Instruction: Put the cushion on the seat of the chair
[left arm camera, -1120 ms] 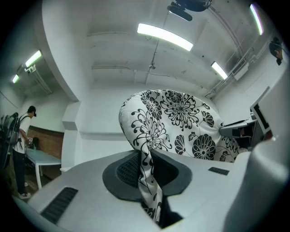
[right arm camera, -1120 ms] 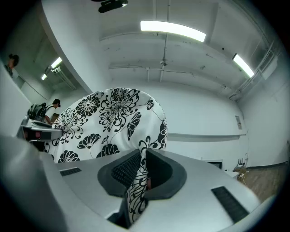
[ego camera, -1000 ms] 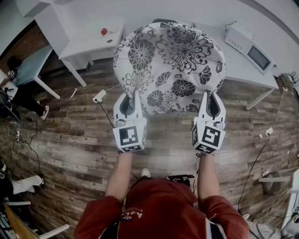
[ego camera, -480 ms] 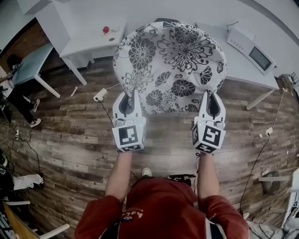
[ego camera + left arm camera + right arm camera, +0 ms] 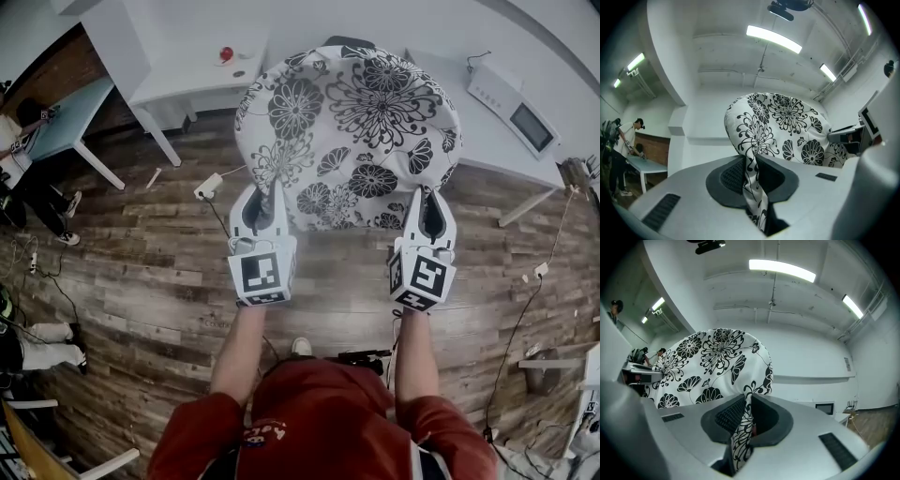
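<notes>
You hold the cushion (image 5: 352, 122) up in front of you over the wooden floor (image 5: 141, 281), with its black-and-white flowered cover facing your head camera. Your left tool (image 5: 265, 195) grips the cushion's near left corner. In the left gripper view its jaws are closed on a fold of the flowered cloth, squeezed between the dark pads (image 5: 733, 175). Your right tool (image 5: 427, 202) has the cushion's near right corner the same way, with the cloth clamped between its pads (image 5: 728, 418). The rest of the cushion bulges away from both tools and touches nothing else.

Beyond the cushion's far left side stands a white surface (image 5: 178, 80) with a small red object (image 5: 226, 53) on it. Beyond the cushion's right side, a second white surface (image 5: 473, 145) carries a white box appliance (image 5: 514, 101) with a dark window. A white plug block (image 5: 208, 185) lies on the floor just left of the cushion's near left corner.

A dark edge (image 5: 347, 42) peeks out past the cushion's far side. It may be the chair, but too little shows to be sure.
</notes>
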`<move>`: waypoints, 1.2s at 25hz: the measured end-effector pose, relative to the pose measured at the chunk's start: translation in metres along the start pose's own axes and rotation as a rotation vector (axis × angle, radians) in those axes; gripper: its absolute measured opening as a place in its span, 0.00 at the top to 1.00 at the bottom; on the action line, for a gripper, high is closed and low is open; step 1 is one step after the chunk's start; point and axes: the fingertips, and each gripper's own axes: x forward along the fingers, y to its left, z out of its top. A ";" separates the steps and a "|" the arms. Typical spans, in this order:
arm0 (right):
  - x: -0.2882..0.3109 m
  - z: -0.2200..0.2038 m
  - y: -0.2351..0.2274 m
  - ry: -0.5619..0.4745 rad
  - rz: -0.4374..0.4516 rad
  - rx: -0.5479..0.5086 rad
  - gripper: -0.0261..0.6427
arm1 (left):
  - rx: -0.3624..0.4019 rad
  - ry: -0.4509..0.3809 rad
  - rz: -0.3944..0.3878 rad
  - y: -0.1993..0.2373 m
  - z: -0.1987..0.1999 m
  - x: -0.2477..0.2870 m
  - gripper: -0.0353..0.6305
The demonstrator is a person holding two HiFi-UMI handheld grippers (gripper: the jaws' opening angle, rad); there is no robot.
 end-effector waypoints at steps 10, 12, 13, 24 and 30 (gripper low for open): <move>-0.008 0.000 0.002 0.010 -0.035 -0.002 0.87 | -0.020 0.005 -0.033 0.001 -0.002 0.003 0.86; -0.007 0.001 0.003 0.006 -0.037 -0.005 0.87 | -0.020 0.004 -0.036 0.002 -0.003 0.004 0.86; -0.007 0.001 0.003 0.002 -0.037 -0.007 0.87 | -0.019 0.002 -0.037 0.002 -0.003 0.004 0.86; 0.006 -0.007 0.006 -0.026 -0.038 -0.006 0.87 | -0.001 -0.011 -0.035 0.006 -0.013 0.013 0.86; 0.011 -0.012 0.006 -0.044 -0.055 0.010 0.87 | 0.013 -0.042 -0.054 0.006 -0.013 0.021 0.86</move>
